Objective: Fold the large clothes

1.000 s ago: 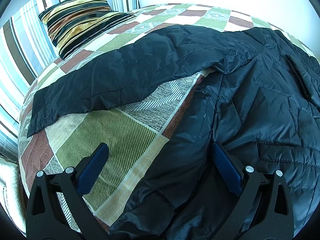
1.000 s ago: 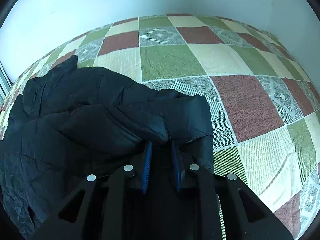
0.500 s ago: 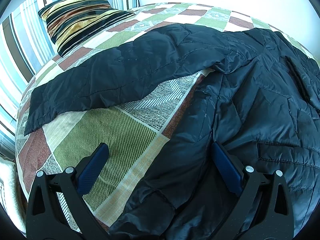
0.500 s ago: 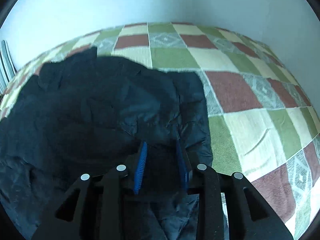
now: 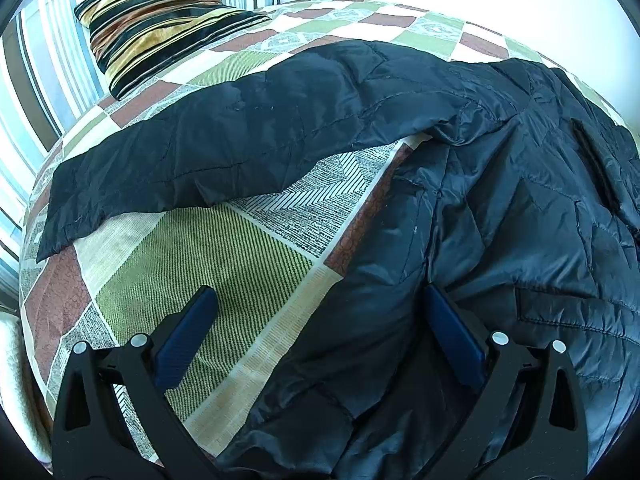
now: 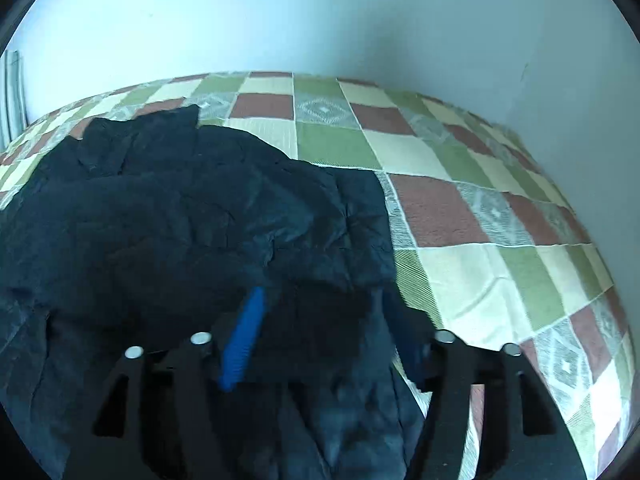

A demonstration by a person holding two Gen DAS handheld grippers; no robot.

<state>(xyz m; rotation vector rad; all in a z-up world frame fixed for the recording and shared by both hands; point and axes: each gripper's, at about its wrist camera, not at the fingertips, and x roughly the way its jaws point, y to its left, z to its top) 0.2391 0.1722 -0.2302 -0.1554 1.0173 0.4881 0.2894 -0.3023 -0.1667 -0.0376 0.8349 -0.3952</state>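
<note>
A large black quilted jacket [image 5: 500,208] lies spread on a checked bedspread [image 5: 200,264]. Its left sleeve [image 5: 224,144] stretches out to the left across the bed. My left gripper [image 5: 316,304] is open wide, low over the jacket's lower left edge; one finger is above the bedspread, the other above the jacket. In the right wrist view the jacket [image 6: 180,216] has its right sleeve folded over the body. My right gripper [image 6: 320,312] is open just above the folded fabric, holding nothing.
A striped cushion [image 5: 160,24] sits at the head of the bed by a striped curtain [image 5: 36,64]. White walls [image 6: 320,20] close the far side. Bare bedspread [image 6: 500,240] extends to the right of the jacket.
My right gripper has opened and let go of the right sleeve, which now lies folded on the jacket, and it has lifted and tilted up. The left gripper has barely moved.
</note>
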